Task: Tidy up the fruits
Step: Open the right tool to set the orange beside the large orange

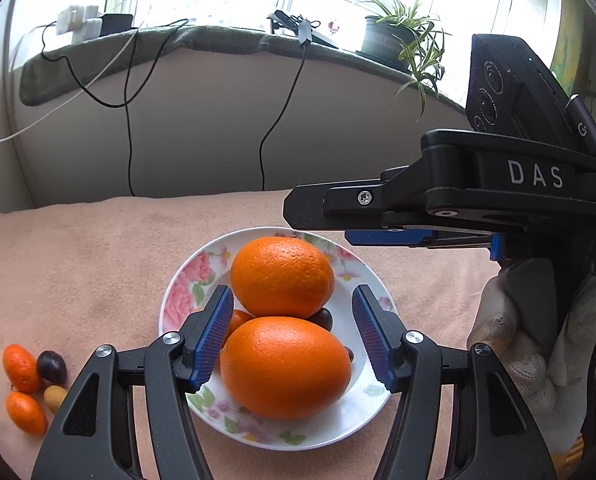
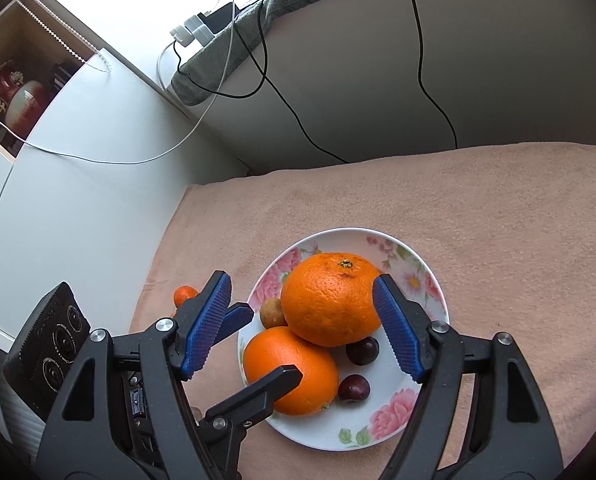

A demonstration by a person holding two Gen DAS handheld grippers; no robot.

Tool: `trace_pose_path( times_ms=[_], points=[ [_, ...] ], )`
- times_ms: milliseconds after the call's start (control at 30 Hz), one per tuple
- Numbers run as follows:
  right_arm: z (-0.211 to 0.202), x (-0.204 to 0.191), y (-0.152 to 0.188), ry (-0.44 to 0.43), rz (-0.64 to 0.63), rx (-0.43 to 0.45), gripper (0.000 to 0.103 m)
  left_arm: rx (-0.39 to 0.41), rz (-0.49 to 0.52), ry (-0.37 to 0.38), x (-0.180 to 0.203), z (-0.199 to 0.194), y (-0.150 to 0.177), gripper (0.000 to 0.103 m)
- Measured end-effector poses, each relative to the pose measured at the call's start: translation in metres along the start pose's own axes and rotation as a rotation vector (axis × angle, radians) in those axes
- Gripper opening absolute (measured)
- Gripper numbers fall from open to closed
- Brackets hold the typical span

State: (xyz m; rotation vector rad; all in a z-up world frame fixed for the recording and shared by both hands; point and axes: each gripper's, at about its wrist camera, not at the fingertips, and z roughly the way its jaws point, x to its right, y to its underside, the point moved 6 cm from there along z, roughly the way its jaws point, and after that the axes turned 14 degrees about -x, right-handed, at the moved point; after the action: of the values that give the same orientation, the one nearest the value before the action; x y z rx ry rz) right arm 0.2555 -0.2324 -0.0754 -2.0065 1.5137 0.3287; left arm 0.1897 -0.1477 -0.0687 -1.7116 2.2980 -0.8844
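While both grippers hover with fingers spread, gripping nothing, the floral plate [image 1: 178, 292] on the pink blanket [image 1: 78, 260] holds two oranges [image 1: 285, 366], couple dark plums [image 2: 362, 351] maybe; small kumquats [image 1: 20, 368] sit far left.

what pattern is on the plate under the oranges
White plate with pink flowers and green leaves around the rim; it shows best in the right wrist view.

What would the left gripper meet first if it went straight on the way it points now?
Probably the near orange on the plate: it lies between the open fingers of the left gripper. How far off it is cannot be told.
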Motion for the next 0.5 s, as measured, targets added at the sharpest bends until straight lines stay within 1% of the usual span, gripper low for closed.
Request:
trace_pose_path(
  times_ms=[233,300,367,500],
  points=[
    [-0.005,0.001,0.007,0.026,0.0,0.037,0.077,0.007,-0.005,-0.014,-0.001,-0.007,0.009,0.062],
    [-0.009,0.003,0.008,0.025,0.008,0.049,0.078,0.011,-0.005,-0.015,-0.002,-0.01,0.011,0.07],
    [-0.011,0.006,0.01,0.035,0.011,0.059,0.081,0.016,-0.008,-0.017,-0.003,-0.013,0.014,0.071],
    [-0.016,0.012,0.015,0.061,0.014,0.078,0.082,0.025,-0.008,-0.029,-0.006,-0.019,0.017,0.071]
  ],
)
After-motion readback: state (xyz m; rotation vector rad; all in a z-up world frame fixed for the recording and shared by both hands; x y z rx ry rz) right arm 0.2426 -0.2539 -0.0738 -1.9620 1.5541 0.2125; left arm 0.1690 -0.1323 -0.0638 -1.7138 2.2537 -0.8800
